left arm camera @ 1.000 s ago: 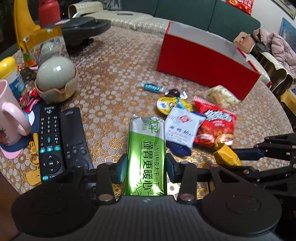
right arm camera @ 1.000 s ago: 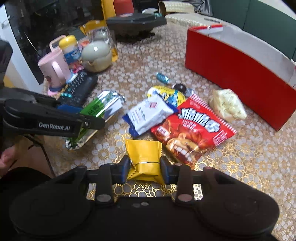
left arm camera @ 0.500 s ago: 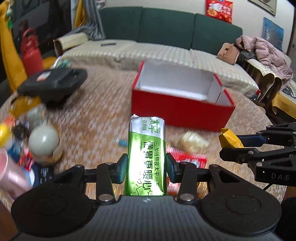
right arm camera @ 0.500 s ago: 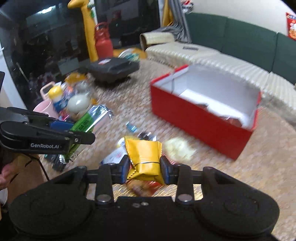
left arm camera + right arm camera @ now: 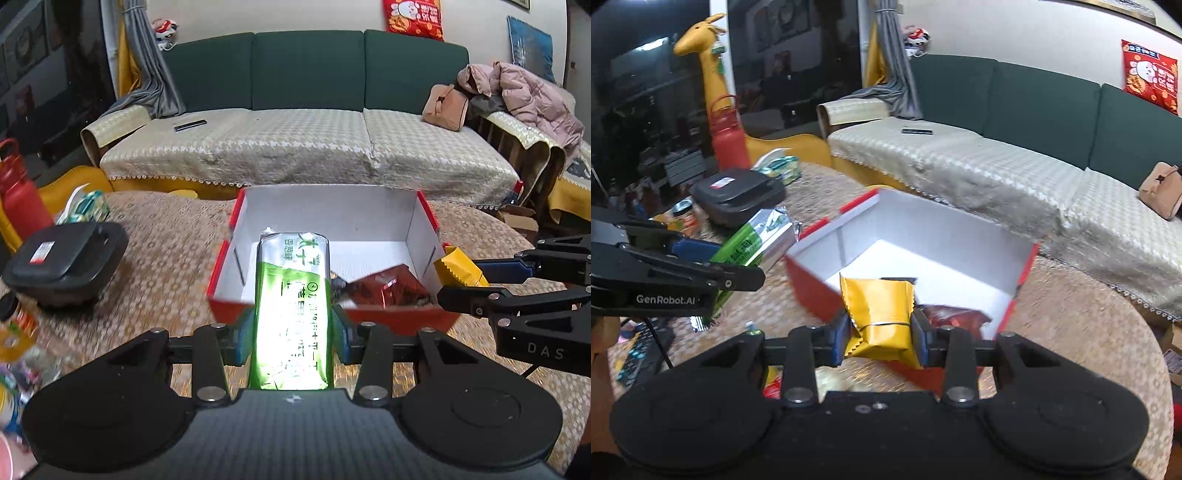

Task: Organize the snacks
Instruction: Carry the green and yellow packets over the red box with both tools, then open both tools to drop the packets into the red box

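Both tongs loaded. Left gripper [image 5: 293,343] clamps the long green-and-silver foil biscuit pack [image 5: 291,306], long axis pointing to 12 o'clock, straight at the open red cardboard box with white lining [image 5: 421,236]. Right gripper [image 5: 881,334] pinches the small yellow foil snack packet [image 5: 877,314]; box opening [image 5: 923,266] lies at 12 to 1 o'clock. I judge both near the front wall, the left squarer to it. A dark red wrapper [image 5: 391,288] lies inside.
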Tool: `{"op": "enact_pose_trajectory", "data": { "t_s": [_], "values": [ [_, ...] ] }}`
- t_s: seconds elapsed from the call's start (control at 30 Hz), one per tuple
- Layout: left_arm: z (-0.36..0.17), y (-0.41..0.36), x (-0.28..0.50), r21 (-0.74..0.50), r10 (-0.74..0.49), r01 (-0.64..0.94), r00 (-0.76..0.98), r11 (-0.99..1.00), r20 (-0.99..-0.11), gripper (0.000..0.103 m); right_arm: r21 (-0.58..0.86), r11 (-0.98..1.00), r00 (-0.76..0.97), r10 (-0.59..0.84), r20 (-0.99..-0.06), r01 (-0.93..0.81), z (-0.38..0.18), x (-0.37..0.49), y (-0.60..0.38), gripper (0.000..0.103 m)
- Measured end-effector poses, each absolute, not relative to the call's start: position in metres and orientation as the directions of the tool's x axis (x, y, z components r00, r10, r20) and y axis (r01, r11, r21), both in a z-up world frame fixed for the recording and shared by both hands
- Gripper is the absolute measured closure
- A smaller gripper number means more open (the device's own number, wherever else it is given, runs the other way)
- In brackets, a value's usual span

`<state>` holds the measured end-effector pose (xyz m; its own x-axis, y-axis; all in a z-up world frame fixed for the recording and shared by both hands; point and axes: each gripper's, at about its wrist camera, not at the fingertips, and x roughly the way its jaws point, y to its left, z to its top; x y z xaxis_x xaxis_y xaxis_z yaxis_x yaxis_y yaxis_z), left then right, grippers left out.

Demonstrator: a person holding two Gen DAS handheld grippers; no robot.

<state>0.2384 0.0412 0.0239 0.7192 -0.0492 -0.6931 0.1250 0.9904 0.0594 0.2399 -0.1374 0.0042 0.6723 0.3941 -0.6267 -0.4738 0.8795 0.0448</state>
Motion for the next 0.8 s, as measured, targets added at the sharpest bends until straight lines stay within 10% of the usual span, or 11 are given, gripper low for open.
{"op": "enact_pose_trajectory", "data": {
  "t_s": [0.8],
  "values": [
    [-0.05, 0.007, 0.345, 0.137, 0.025, 0.138, 0.606, 0.981, -0.795, 0.062, -0.004, 0.903, 0.594, 0.278, -0.755, -0.429, -0.066, 0.342, -0.134, 0.068]
  ]
}}
